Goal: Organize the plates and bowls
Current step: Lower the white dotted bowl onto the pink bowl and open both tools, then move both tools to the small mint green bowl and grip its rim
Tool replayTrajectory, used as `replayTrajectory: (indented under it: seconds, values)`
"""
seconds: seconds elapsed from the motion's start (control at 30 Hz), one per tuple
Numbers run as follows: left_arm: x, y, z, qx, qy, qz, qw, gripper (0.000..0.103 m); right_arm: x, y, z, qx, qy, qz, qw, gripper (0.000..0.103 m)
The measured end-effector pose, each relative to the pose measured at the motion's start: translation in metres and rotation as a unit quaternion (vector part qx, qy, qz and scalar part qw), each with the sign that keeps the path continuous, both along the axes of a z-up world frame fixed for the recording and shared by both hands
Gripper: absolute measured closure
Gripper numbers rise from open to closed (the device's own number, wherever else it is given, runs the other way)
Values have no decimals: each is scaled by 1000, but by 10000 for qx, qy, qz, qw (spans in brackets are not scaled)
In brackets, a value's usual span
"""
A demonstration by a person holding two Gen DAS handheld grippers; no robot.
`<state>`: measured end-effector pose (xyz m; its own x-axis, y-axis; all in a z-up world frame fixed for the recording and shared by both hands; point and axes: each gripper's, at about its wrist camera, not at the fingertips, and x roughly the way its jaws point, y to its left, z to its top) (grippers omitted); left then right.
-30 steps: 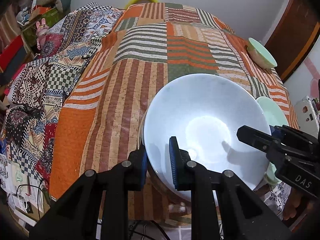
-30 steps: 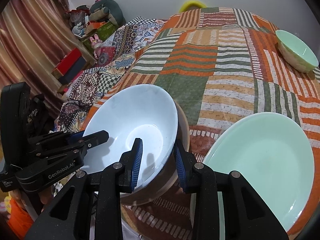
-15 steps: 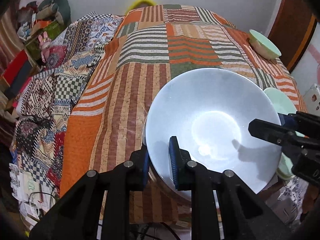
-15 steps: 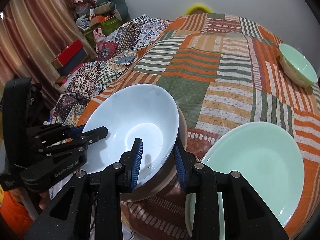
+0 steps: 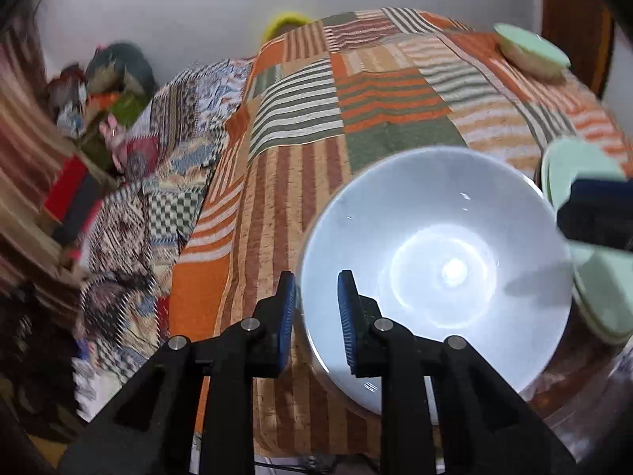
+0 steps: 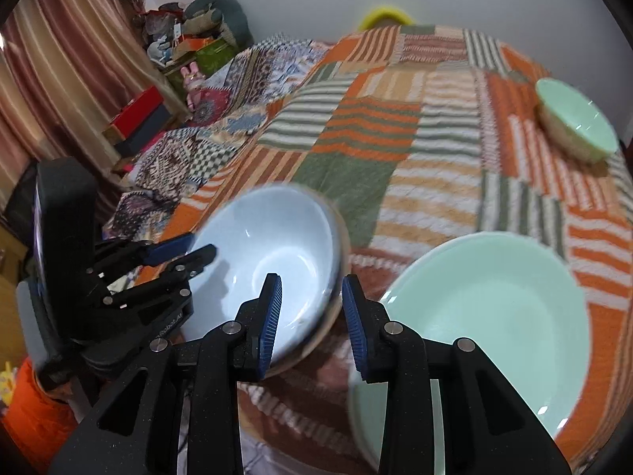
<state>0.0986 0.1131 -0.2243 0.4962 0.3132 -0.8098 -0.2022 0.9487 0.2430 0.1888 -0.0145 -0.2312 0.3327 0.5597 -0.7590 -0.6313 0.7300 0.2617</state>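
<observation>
A white bowl (image 5: 435,269) sits near the front edge of the patchwork quilt (image 5: 376,118), and a brownish rim (image 6: 336,316) shows under it. My left gripper (image 5: 316,312) straddles its left rim with the jaws opening and a gap at each pad. My right gripper (image 6: 312,312) straddles the opposite rim of the white bowl (image 6: 269,261), its jaws also opening and no longer pressing. A mint green plate (image 6: 494,316) lies just right of the bowl. A mint green bowl (image 6: 573,122) stands alone at the far right.
A patterned blanket (image 6: 205,146) hangs over the bed's left side. Boxes and soft toys (image 6: 186,47) crowd the far left corner beside a striped curtain (image 6: 59,79). A yellow object (image 6: 383,16) sits at the far edge, and a brown door (image 5: 573,19) is at the right.
Both pairs of jaws have widened around the bowl's rim. The left wrist view has rolled and shifted, so the bowl now lies further right in it. The right hand has stayed put.
</observation>
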Motion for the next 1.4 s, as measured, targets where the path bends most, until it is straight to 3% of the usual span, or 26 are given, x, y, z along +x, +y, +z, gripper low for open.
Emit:
replayTrajectory:
  seconds: [0.1, 0.17, 0.3, 0.63, 0.83, 0.9, 0.97, 1.03, 1.2, 1.4]
  values:
    - [1, -9, -4, 347, 91, -97, 9993, 80, 4, -7, 0, 48, 39, -81, 9999, 65]
    - [1, -10, -2, 321, 84, -114, 9994, 80, 5, -11, -1, 41, 48, -130, 9999, 65]
    - [1, 0, 14, -510, -58, -88, 9986, 77, 7, -24, 2, 98, 34, -241, 9997, 65]
    - [9, -3, 69, -1584, -645, -227, 9850, 74, 22, -68, 27, 273, -312, -670, 9969, 57]
    - [21, -16, 109, -1722, -1173, -376, 9773, 61, 46, -108, 46, 295, -632, -1106, 9914, 56]
    - [27, -20, 119, -1741, -1327, -419, 9749, 54, 54, -119, 51, 303, -716, -1268, 9889, 52]
    - [33, -24, 127, -1758, -1455, -447, 9726, 48, 65, -135, 54, 363, -819, -1513, 9844, 42]
    - [40, -29, 131, -1797, -1524, -476, 9707, 43, 77, -149, 55, 415, -853, -1705, 9808, 41]
    - [64, -38, 131, -2030, -1517, -516, 9660, 23, 115, -172, 52, 486, -765, -2061, 9743, 41]
    - [98, -48, 115, -2001, -1233, -551, 9704, 21, 174, -187, 30, 378, -573, -2431, 9676, 41]
